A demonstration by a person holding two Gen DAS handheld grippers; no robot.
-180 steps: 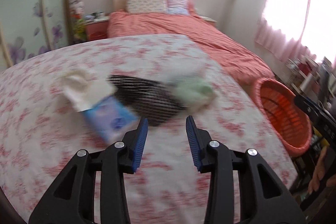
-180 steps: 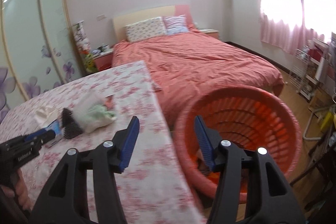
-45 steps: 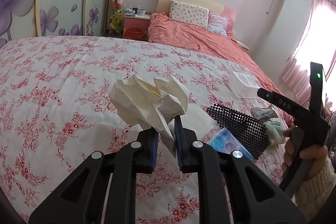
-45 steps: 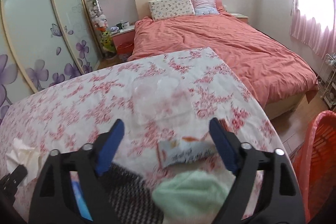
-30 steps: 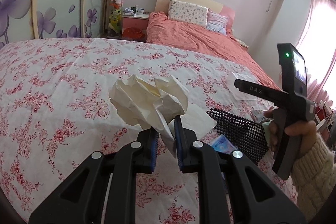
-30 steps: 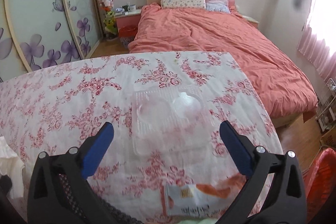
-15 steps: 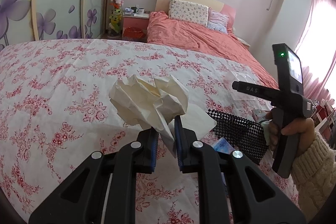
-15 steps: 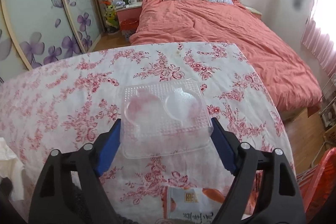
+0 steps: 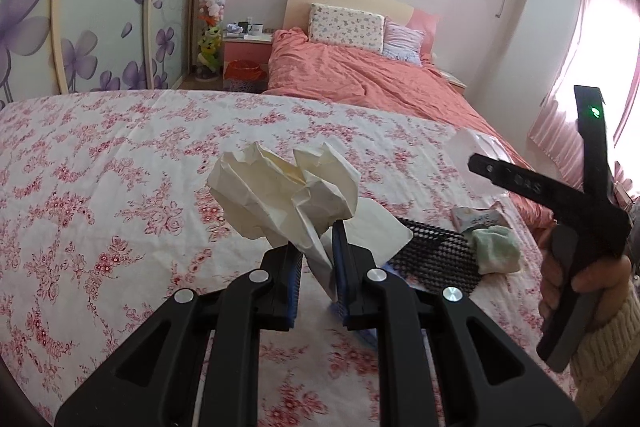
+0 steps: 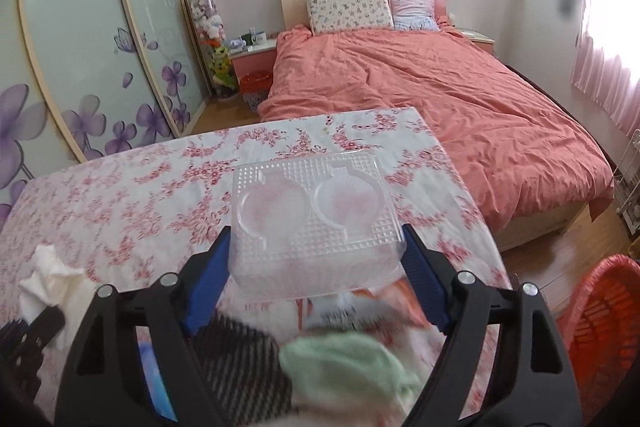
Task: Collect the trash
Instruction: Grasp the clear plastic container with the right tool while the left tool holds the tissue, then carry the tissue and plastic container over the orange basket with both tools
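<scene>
My left gripper (image 9: pixel 317 267) is shut on a crumpled cream paper wad (image 9: pixel 286 193) and holds it above the floral table (image 9: pixel 100 187). My right gripper (image 10: pixel 316 287) is shut on a clear plastic blister tray (image 10: pixel 314 223), lifted off the table (image 10: pixel 120 195). The right gripper also shows in the left wrist view (image 9: pixel 576 211), held by a hand. The orange trash basket (image 10: pixel 600 331) stands on the floor at the lower right of the right wrist view.
On the table lie a black mesh pouch (image 9: pixel 436 259), a green cloth (image 9: pixel 496 247), a snack wrapper (image 9: pixel 476 217) and a blue tissue pack (image 10: pixel 158 383). A bed with a coral duvet (image 10: pixel 420 87) stands beyond the table.
My right gripper has closed on the clear tray and lifted it off the table. My left gripper keeps holding the paper wad, nearly still.
</scene>
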